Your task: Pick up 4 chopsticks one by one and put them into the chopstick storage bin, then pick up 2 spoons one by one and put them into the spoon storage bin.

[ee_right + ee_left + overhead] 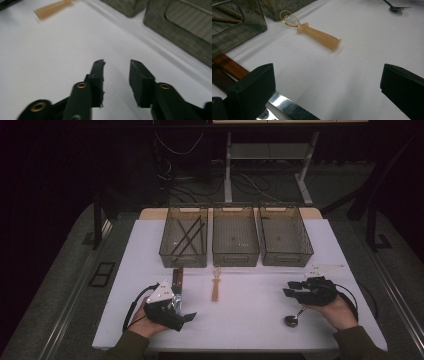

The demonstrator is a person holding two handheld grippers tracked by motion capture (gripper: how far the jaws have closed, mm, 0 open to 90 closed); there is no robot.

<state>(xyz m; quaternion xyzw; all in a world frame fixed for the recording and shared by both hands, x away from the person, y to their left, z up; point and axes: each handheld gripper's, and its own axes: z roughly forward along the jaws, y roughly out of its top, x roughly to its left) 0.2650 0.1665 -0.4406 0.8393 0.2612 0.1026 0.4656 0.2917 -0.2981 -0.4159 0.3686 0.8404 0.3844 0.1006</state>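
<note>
Jaws on your right gripper (289,288) stand narrowly parted on nothing while the metal spoon (294,318) lies on the white table (250,320) just under your hand, so drop squarely over its handle before pinching.

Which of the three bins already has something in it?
The left bin: dark sticks lie crossed inside it. The middle bin and the right bin look empty, apart from a dark bit at the right bin's far left corner.
</note>
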